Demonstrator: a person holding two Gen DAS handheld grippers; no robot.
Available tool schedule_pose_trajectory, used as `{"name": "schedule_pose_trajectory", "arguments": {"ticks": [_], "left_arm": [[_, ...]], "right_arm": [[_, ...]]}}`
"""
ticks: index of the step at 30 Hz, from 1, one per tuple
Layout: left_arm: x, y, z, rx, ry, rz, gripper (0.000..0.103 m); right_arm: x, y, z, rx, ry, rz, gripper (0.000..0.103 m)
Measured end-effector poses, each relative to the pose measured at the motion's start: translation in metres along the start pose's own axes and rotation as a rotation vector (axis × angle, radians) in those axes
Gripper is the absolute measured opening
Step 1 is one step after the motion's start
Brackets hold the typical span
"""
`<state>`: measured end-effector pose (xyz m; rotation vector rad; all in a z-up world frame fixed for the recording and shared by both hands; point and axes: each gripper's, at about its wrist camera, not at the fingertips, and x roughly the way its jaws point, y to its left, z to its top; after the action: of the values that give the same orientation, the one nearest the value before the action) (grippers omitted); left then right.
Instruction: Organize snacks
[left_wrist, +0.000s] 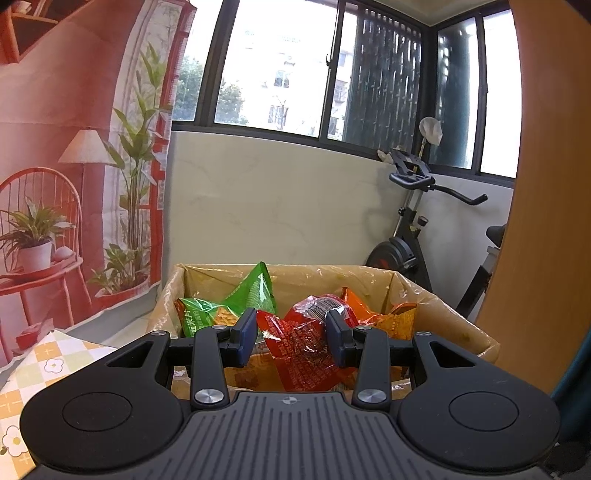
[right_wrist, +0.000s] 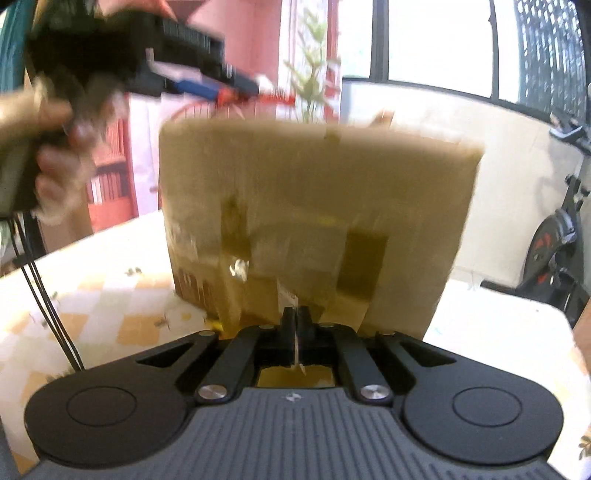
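An open cardboard box (left_wrist: 436, 295) holds green snack bags (left_wrist: 255, 291) and an orange one (left_wrist: 391, 317). My left gripper (left_wrist: 291, 332) hangs over the box, its blue pads shut on a crinkled red snack bag (left_wrist: 303, 354). In the blurred right wrist view the box (right_wrist: 314, 206) stands close ahead on the table. My right gripper (right_wrist: 296, 317) sits low at its near wall with the fingers together, pinching a thin pale strip (right_wrist: 297, 347); I cannot tell what the strip belongs to. A hand (right_wrist: 55, 166) holds the left gripper (right_wrist: 255, 86) above the box's left corner.
The table wears a checked cloth with flowers (right_wrist: 110, 288). Behind the box stand a pale wall under windows, an exercise bike (left_wrist: 410, 240) at the right, and a printed red backdrop (left_wrist: 74, 147) at the left. A wooden panel (left_wrist: 546, 184) rises at the right edge.
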<state>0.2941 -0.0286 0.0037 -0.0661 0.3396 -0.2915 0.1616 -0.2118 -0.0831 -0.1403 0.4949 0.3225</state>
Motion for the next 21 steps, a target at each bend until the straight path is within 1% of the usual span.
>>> {"name": "schedule_pose_trajectory", "arguments": {"ticks": [7, 12, 15, 18, 21], "left_arm": [[0.0, -0.001, 0.0, 0.0, 0.0, 0.003, 0.042], [0.0, -0.001, -0.001, -0.001, -0.001, 0.003, 0.042], [0.001, -0.001, -0.001, -0.002, 0.001, 0.003, 0.042], [0.003, -0.001, -0.001, -0.003, 0.004, -0.001, 0.042], [0.008, -0.002, 0.0, 0.004, 0.009, -0.001, 0.042]], "right_arm": [[-0.046, -0.007, 0.026, 0.024, -0.138, -0.042, 0.001], [-0.077, -0.016, 0.053, 0.062, -0.278, -0.074, 0.001], [-0.087, -0.024, 0.069, 0.084, -0.347, -0.102, 0.001], [-0.081, -0.032, 0.085, 0.081, -0.363, -0.138, 0.001], [-0.061, -0.037, 0.096, 0.078, -0.339, -0.162, 0.001]]}}
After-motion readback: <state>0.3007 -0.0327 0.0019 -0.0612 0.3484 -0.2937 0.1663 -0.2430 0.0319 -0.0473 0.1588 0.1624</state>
